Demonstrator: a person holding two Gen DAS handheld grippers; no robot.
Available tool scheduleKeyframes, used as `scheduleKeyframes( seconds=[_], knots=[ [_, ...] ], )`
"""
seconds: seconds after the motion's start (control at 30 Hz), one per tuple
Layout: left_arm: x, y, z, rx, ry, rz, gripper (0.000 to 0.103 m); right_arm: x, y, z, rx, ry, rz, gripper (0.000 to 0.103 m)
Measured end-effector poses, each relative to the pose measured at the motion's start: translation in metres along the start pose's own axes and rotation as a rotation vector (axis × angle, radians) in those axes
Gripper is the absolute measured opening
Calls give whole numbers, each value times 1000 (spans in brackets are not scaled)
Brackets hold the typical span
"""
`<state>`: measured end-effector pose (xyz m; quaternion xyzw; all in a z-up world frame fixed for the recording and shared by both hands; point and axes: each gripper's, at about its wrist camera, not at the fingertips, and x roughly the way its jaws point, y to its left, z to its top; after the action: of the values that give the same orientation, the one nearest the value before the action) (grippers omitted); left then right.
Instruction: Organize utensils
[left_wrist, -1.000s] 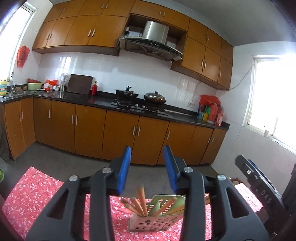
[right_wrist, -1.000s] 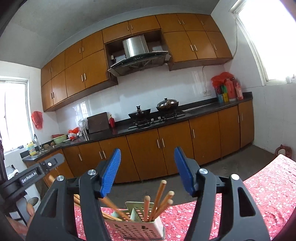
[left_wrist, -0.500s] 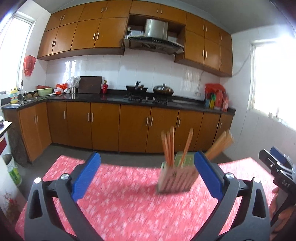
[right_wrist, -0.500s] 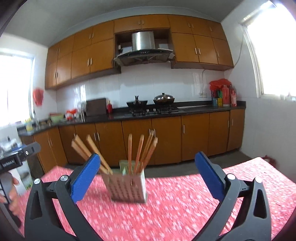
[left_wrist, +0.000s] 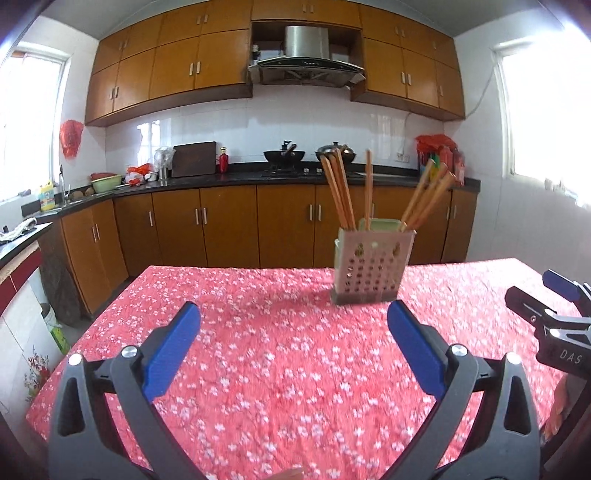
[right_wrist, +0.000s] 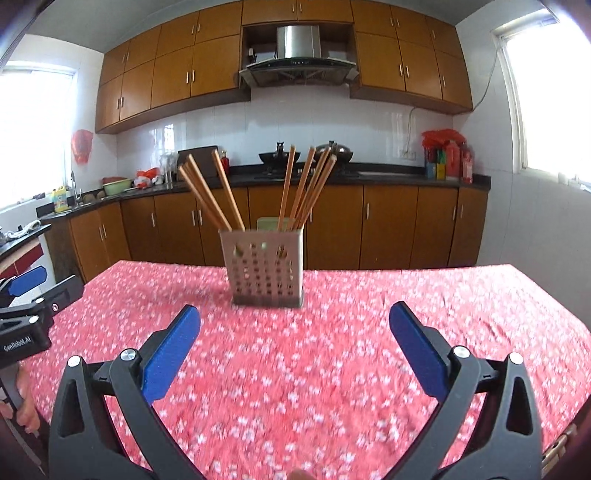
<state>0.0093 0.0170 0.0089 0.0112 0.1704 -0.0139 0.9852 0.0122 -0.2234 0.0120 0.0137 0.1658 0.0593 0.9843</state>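
A perforated grey utensil holder (left_wrist: 369, 266) (right_wrist: 266, 269) stands upright on the red flowered tablecloth (left_wrist: 280, 354) (right_wrist: 295, 369), holding several wooden chopsticks (left_wrist: 341, 192) (right_wrist: 295, 188) that lean left and right. My left gripper (left_wrist: 293, 319) hangs open above the cloth, short of the holder, which lies ahead and to its right. My right gripper (right_wrist: 294, 319) is open too, nearer the viewer than the holder, which stands ahead and slightly left. Nothing is between either pair of blue pads. Each gripper shows at the edge of the other's view.
Beyond the table's far edge runs a kitchen counter (left_wrist: 258, 177) with wooden cabinets, a stove with two pans (left_wrist: 284, 155) and a range hood. Windows are at both sides. A hand (right_wrist: 26, 402) grips the left tool's handle.
Both grippers went from partly shut to wide open and sank toward the table. The views dropped from the cabinets to the cloth, and the holder now stands clear ahead of the fingers.
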Motion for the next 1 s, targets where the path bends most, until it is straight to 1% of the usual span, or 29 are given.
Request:
scheduleKeyframes(
  seconds=[0.17, 0.43, 0.63, 1.0],
  knots=[
    [0, -10, -10, 20, 9, -12, 99, -2, -5, -17, 21, 40, 5, 101],
    [4, -15, -24, 21, 46, -22, 99, -4, -6, -34, 28, 63, -12, 101],
    [7, -15, -29, -1, 66, -30, 99, -4, -4, -38, 28, 72, -8, 101],
    [11, -16, -35, -10, 85, -36, 99, 0, -9, -39, 59, 95, -6, 101]
  ],
)
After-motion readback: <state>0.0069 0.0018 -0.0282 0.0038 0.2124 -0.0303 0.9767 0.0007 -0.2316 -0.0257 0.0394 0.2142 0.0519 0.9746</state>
